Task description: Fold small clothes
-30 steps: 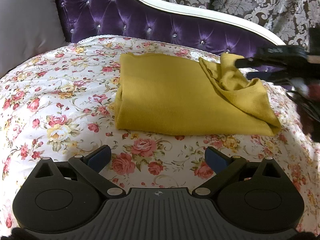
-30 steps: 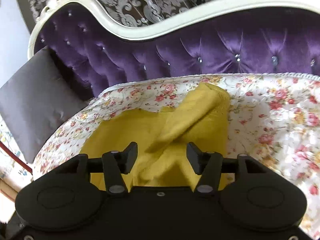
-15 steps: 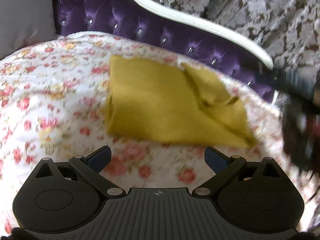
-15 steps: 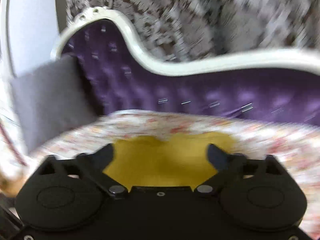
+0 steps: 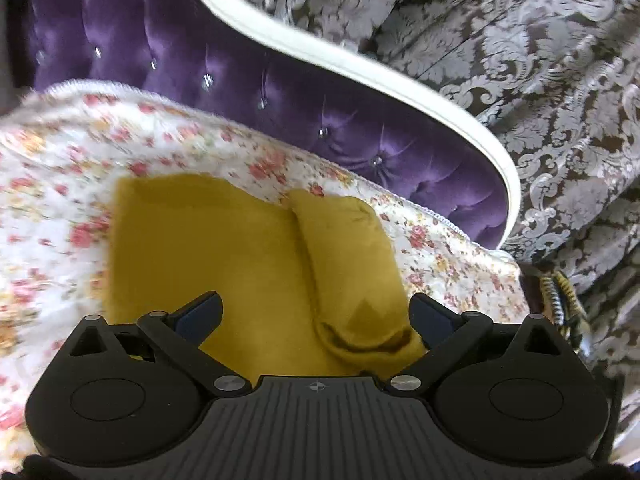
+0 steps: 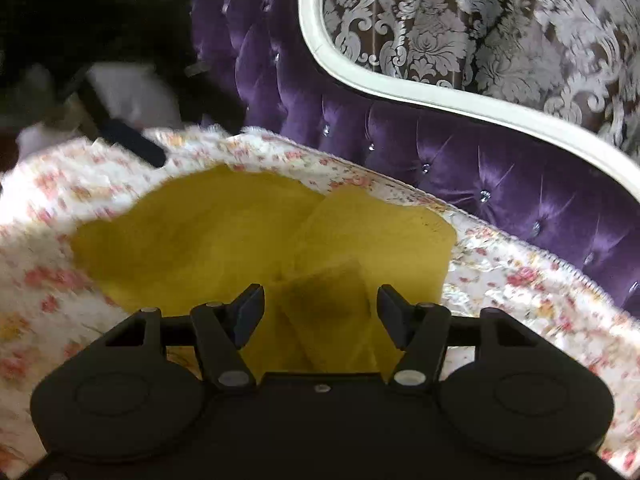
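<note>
The yellow cloth [image 5: 208, 248] lies partly folded on the flowery cover [image 5: 60, 184] in front of the purple sofa back [image 5: 248, 76]. A loose flap [image 5: 348, 252] sits at about 1 o'clock in the left view. The left claw [image 5: 316, 312] and right claw [image 6: 320, 312] are both released, holding nothing. To fold well, pinch the flap's near corner, lift low, and lay it flat toward 9 o'clock.

Yellow garment [image 5: 224, 248] near edge hidden behind left gripper [image 5: 316, 316] body. Right view: dark shape [image 6: 100, 52] at 10 o'clock blurred, unidentifiable; floral cover [image 6: 48, 208] at 9 o'clock motion-smeared.
</note>
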Demonstrator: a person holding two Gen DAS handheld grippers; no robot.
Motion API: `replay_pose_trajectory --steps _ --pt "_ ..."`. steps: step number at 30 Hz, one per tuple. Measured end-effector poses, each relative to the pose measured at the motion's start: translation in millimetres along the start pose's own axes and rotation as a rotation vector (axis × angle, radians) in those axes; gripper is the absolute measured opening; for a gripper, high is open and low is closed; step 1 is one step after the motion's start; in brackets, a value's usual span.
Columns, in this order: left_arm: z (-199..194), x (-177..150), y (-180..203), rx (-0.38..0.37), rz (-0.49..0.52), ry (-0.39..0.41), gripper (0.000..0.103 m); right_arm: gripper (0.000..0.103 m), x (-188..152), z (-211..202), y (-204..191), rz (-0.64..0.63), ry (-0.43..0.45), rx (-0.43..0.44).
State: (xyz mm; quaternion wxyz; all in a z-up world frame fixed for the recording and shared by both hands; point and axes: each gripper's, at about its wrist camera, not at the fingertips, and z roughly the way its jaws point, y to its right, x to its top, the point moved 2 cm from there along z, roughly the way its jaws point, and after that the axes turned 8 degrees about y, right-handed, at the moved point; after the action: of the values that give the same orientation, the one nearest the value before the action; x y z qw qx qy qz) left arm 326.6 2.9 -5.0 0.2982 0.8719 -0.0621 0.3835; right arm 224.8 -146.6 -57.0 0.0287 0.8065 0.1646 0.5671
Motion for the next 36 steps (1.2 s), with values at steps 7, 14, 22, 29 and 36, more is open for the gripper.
replay_pose_trajectory --steps 7,14,22,29,36 --pt "51 1 5 -0.027 -0.018 -0.117 0.101 0.016 -13 10 -4 -0.018 -0.052 0.028" --pt "90 -2 16 -0.071 -0.035 -0.187 0.101 0.016 -15 -17 28 0.188 0.036 0.027" --pt "124 9 36 -0.118 -0.066 -0.166 0.094 0.016 -18 -26 44 0.257 0.046 0.032" --pt "133 12 44 -0.083 0.012 -0.19 0.083 0.054 -19 -20 29 0.164 0.017 0.057" --pt "133 13 38 -0.059 0.046 -0.191 0.064 0.063 -14 -6 3 0.06 0.013 0.079"
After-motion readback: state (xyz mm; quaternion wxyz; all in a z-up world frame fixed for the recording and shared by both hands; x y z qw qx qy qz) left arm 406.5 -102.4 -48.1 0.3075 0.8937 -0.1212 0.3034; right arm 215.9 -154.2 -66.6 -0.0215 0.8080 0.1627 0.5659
